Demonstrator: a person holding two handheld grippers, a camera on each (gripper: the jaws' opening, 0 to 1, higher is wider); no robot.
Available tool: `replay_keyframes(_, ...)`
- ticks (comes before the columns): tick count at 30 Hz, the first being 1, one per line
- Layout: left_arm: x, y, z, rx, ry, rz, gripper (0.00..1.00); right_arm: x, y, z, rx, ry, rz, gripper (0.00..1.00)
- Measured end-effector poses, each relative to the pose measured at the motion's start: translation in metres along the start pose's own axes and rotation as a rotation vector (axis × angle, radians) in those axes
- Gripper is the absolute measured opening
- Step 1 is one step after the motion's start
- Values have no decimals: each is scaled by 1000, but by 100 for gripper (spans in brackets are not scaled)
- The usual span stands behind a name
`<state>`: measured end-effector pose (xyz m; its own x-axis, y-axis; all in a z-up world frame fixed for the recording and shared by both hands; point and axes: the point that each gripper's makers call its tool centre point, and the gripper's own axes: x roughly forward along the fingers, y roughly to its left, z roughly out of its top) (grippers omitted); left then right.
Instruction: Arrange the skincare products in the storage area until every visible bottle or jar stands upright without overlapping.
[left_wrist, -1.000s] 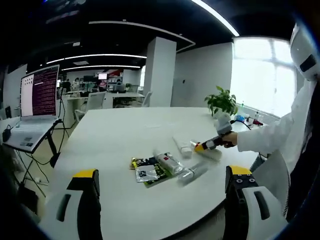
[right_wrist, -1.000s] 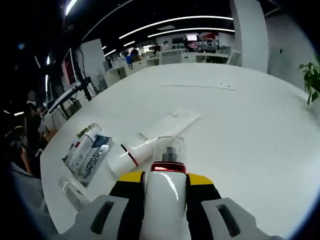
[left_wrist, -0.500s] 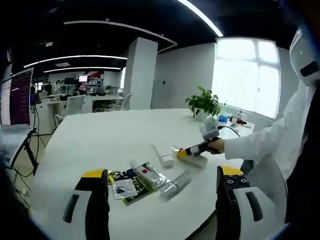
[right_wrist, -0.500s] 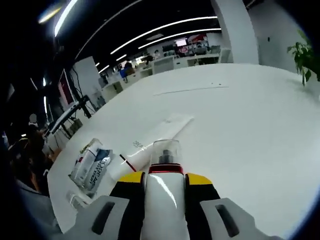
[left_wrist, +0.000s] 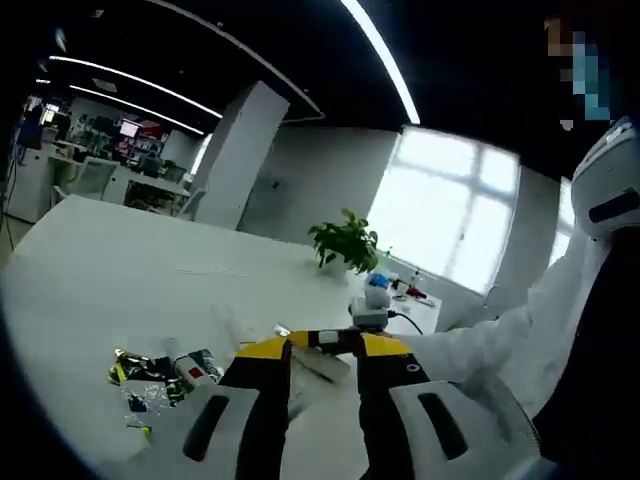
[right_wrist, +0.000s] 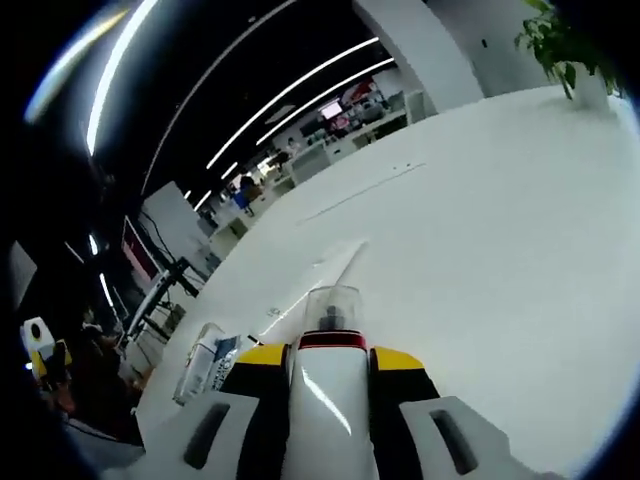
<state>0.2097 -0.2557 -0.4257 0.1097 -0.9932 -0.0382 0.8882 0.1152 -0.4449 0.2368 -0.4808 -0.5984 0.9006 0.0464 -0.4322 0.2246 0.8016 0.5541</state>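
Note:
My right gripper (right_wrist: 330, 352) is shut on a white bottle (right_wrist: 328, 405) with a red band and a clear cap (right_wrist: 332, 305), held above the white table (right_wrist: 520, 230). Beyond the cap a white tube (right_wrist: 322, 275) lies flat. Sachet packets (right_wrist: 205, 365) lie at the left. In the left gripper view my left gripper (left_wrist: 325, 352) has its jaws close together with a pale shape between them; I cannot tell whether it is held. The right gripper (left_wrist: 345, 338) shows just beyond. The packets (left_wrist: 140, 375) and a red-labelled bottle (left_wrist: 195, 368) lie flat at the lower left.
A potted plant (left_wrist: 345, 240) stands at the table's far side, with small items (left_wrist: 400, 288) near it. A person's white sleeve (left_wrist: 500, 340) comes in from the right. Desks and chairs (right_wrist: 330, 130) stand behind the table.
My left gripper's jaws have drawn in from wide apart to close together, and its view has swung up and right. The right gripper keeps the bottle and has tilted up.

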Motion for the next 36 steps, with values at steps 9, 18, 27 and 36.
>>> replay_keyframes(9, 38, 7, 9, -230, -93, -110, 0, -11, 1, -1, 190, -71, 48, 21)
replay_keyframes(18, 78, 33, -10, -381, -39, -110, 0, -21, 8, -2, 315, -132, 132, 20)
replay_keyframes(27, 105, 54, -35, -394, 133, -119, 0, -32, 19, -3, 340, -150, 214, 20)
replay_keyframes(36, 156, 55, -58, -484, 176, -163, 0, -39, 38, -5, 373, -182, 310, 20)
